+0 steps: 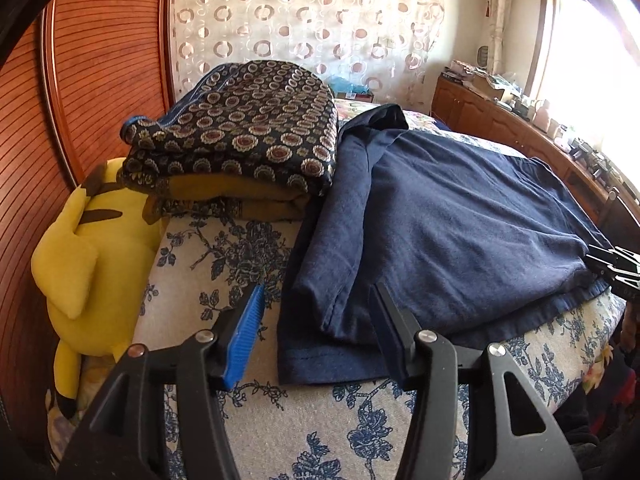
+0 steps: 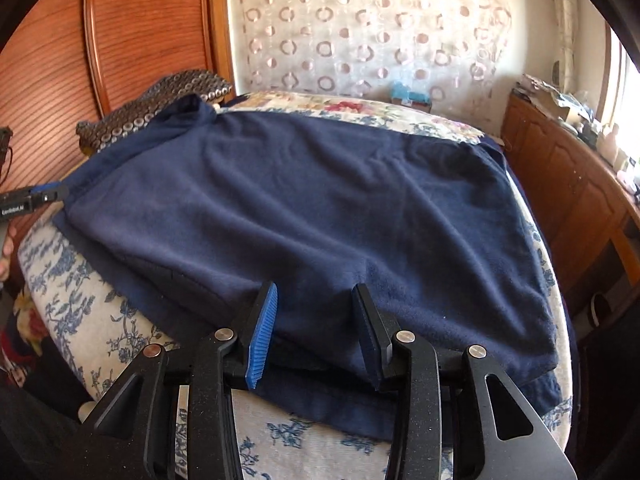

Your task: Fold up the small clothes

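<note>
A navy shirt (image 2: 304, 208) lay on the floral bedspread (image 1: 248, 420). Both the left gripper (image 1: 316, 312) and right gripper (image 2: 316, 312) gaped, empty, at its 6 o'clock hem; its far collar was hidden.

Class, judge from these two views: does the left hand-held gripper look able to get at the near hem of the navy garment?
Probably yes. The left hand-held gripper is open right at the navy garment, and nothing lies between them on the floral bedcover.
</note>
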A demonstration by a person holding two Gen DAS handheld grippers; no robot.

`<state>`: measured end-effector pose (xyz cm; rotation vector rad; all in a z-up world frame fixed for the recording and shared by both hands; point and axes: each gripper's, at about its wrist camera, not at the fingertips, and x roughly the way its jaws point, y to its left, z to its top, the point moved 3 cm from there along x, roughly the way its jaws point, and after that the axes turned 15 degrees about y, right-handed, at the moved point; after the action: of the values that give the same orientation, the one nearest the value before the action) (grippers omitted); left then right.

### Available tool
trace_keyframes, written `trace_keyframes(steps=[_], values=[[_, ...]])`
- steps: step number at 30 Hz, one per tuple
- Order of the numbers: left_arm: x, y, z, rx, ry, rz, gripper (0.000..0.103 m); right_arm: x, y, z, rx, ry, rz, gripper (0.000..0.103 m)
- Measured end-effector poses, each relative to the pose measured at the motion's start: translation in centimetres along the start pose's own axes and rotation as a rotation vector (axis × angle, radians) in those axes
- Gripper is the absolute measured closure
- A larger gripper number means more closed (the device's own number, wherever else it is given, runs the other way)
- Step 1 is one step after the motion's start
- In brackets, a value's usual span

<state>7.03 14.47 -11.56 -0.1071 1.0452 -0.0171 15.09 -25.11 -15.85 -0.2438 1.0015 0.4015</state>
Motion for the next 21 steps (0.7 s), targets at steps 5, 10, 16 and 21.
trace_keyframes(steps=[5, 10, 16, 21], values=[[0.7, -0.1, -0.2, 0.003, 0.023, -0.011, 0.050, 1.0, 0.2, -0.6, -0.012, 0.037, -0.035, 0.057], [1.5, 0.2, -0.4, -0.015, 0.049, -0.028, 0.050, 0.8, -0.4, -1.1, 0.021, 0.008, -0.033, 0.048], [1.7, 0.2, -0.6, -0.021, 0.048, -0.030, 0.050, 1.0, -1.1, -1.6, 0.057, -0.021, -0.041, 0.035], [1.8, 0.1, -0.5, -0.025, 0.046, -0.022, 0.050, 1.1, -0.9, -1.5, 0.057, -0.029, -0.048, 0.035]])
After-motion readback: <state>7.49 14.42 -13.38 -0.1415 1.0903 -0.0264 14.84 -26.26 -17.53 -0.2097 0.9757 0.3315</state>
